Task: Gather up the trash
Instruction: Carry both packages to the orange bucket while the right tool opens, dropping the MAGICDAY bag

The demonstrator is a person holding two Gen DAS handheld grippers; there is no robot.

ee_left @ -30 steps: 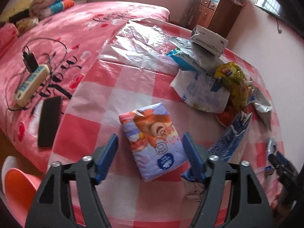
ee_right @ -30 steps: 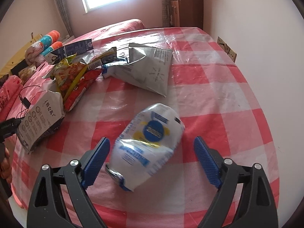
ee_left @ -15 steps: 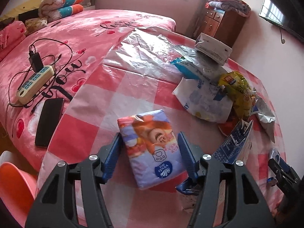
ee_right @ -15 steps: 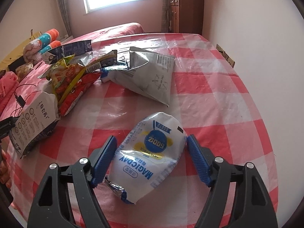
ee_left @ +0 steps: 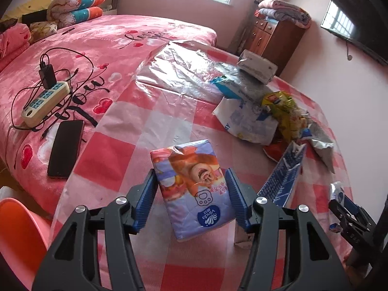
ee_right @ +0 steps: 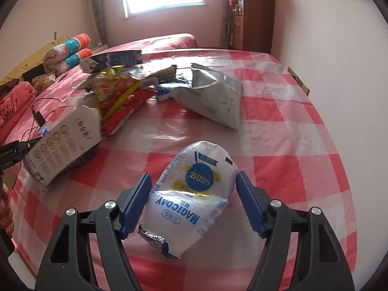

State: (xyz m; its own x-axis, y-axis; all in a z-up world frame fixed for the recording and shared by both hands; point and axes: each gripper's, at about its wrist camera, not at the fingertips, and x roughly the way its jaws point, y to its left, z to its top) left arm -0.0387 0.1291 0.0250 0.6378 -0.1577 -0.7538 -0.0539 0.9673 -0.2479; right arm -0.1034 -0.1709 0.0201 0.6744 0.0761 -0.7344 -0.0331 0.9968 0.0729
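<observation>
A purple tissue pack [ee_left: 194, 189] with a cartoon print sits between the blue pads of my left gripper [ee_left: 191, 173]. Its jaws are closing and both pads press the pack's sides. A white snack bag [ee_right: 194, 194] with blue lettering lies between the pads of my right gripper [ee_right: 193, 174]. Those jaws are closing too, and both pads touch the bag's edges. More trash lies on the red checked table cover [ee_right: 291, 145]: a yellow wrapper [ee_left: 283, 109], a silver bag [ee_right: 213, 92], a torn grey carton [ee_right: 65, 143] and a blue carton [ee_left: 286, 174].
A pink bed [ee_left: 97, 48] lies left of the table, with a power strip [ee_left: 43, 101], cables and a black phone [ee_left: 64, 148] on it. An orange chair [ee_left: 17, 230] stands at lower left. A wooden cabinet [ee_right: 252, 24] fills the far corner, and a pink wall runs along the right.
Both grippers' jaws have narrowed onto their items, the left on the tissue pack and the right on the white bag. Both views have shifted a little, showing more of the room.
</observation>
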